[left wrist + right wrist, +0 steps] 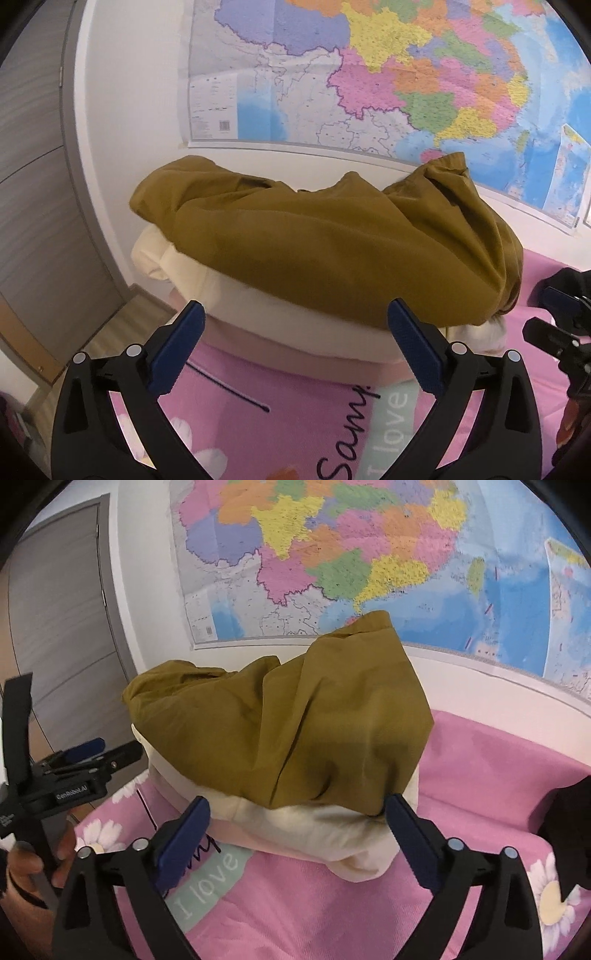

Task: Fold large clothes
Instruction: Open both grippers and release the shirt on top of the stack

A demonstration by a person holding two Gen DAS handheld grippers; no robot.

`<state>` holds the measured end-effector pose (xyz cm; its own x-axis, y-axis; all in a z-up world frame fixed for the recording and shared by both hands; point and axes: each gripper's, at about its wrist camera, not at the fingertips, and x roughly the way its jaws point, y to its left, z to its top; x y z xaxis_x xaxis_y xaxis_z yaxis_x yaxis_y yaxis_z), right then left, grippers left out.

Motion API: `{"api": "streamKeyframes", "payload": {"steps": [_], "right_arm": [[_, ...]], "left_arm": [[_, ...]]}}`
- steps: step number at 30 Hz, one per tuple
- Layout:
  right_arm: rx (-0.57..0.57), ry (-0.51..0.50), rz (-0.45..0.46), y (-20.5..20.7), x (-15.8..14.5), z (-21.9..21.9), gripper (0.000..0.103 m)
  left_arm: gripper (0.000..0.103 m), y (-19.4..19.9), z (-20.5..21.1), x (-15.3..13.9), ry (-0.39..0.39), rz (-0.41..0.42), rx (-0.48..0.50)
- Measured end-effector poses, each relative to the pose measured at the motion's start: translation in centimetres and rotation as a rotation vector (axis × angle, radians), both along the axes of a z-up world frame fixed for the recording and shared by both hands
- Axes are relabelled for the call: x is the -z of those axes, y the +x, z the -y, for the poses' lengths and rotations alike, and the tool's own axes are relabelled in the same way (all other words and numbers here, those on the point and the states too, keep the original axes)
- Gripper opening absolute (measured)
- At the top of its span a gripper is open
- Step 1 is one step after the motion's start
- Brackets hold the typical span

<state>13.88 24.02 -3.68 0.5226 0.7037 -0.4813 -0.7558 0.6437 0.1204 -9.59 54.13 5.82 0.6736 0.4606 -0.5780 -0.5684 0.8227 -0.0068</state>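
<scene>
Mustard-brown cloth (332, 251), our garment, lies bunched over a cream pillow (325, 834) on the pink bed (498, 775), at twelve o'clock from both tools. We see the left gripper (295, 325) and right gripper (297, 819) with jaws spread wide, holding nothing.

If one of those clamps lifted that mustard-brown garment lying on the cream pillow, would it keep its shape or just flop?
The mustard-brown garment would probably flop: it already lies in soft creases and drapes over the cream pillow. It looks thin, so likely light for its size. Pinched at one edge, the rest would probably hang and trail.
</scene>
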Motion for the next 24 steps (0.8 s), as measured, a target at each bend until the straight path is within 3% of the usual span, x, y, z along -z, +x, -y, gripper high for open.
{"api": "streamKeyframes", "payload": {"steps": [7, 24], "right_arm": [[0.004, 0.0, 0.051, -1.6, -0.1, 0.4, 0.097], [-0.002, -0.01, 0.04, -5.3, 2.9, 2.1, 0.097]], "left_arm": [[0.098, -0.8, 1.6, -0.3, -0.009, -0.009, -0.014], [0.098, -3.8, 5.9, 1.2, -0.033, -0.042, -0.027]]}}
